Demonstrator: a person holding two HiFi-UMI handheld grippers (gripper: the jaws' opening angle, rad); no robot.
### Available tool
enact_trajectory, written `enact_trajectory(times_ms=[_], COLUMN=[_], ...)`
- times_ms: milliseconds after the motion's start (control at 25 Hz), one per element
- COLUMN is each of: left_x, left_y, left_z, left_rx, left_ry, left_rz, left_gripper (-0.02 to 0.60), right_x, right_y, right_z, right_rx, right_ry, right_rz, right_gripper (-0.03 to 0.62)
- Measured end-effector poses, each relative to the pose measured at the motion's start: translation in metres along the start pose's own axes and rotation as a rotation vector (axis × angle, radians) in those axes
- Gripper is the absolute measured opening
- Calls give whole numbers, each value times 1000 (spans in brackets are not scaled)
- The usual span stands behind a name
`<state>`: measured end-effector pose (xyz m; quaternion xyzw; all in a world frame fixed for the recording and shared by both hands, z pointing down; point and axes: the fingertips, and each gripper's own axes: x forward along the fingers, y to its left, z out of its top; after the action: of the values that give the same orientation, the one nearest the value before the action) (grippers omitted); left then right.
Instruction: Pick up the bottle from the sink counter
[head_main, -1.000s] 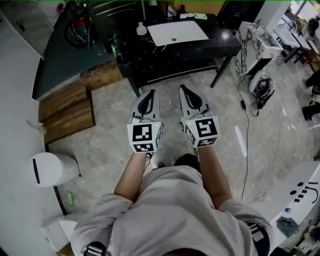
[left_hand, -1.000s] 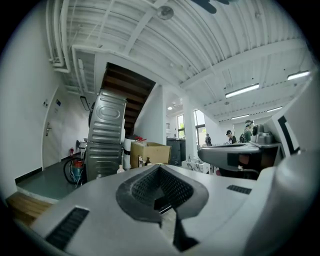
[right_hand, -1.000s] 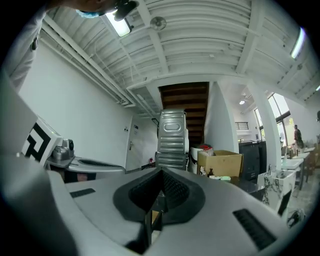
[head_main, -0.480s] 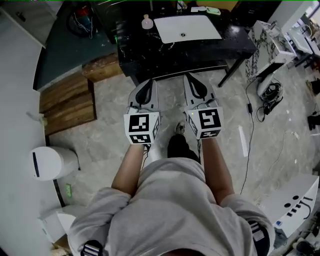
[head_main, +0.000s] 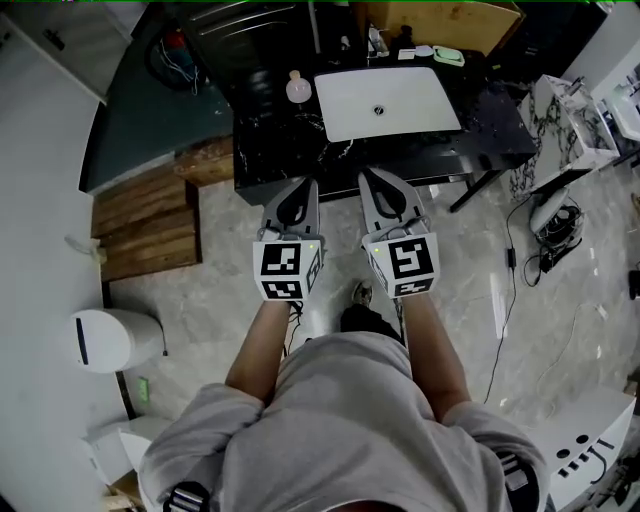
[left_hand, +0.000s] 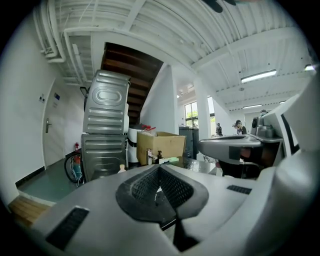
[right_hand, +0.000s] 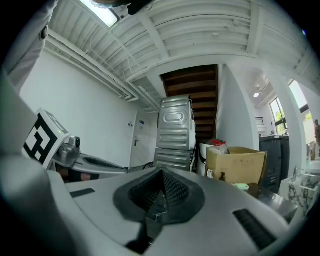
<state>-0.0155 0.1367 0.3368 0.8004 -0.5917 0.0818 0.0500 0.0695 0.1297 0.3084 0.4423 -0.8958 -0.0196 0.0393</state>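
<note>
Head view: left gripper (head_main: 299, 192) and right gripper (head_main: 374, 184) are held side by side in front of the person. Seen from above, both tips line up with the near edge of the sink counter (head_main: 270, 150). The bottle (head_main: 298, 88) stands upright toward the counter's far left corner, just beside the left edge of the white basin (head_main: 420, 110) and well apart from both grippers. It has a pale round body and a small cap.

Left gripper view: fingers (left_hand: 140, 187) closed together, nothing between them. The bottle's top just shows above the jaw, to the left.

Right gripper view: fingers (right_hand: 175, 192) likewise closed on nothing. A cardboard box (right_hand: 237, 165) sits beyond the counter's far edge.

A wooden platform (head_main: 145, 215) lies on the floor left of the counter.
</note>
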Motion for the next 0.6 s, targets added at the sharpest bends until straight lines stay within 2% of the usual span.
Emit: enact_trajectory(times_ms=[280, 600], left_x=[68, 112], left_y=[9, 13], left_z=[1, -4], left_rx=[14, 14], left_ry=[34, 68], left_rz=[40, 43], left_gripper=[12, 12], right_x=[37, 59], right_y=[-48, -78], right_z=[-18, -27], right_rx=[27, 40], right_ry=[24, 36], right_rz=[44, 71], right_gripper=[9, 9])
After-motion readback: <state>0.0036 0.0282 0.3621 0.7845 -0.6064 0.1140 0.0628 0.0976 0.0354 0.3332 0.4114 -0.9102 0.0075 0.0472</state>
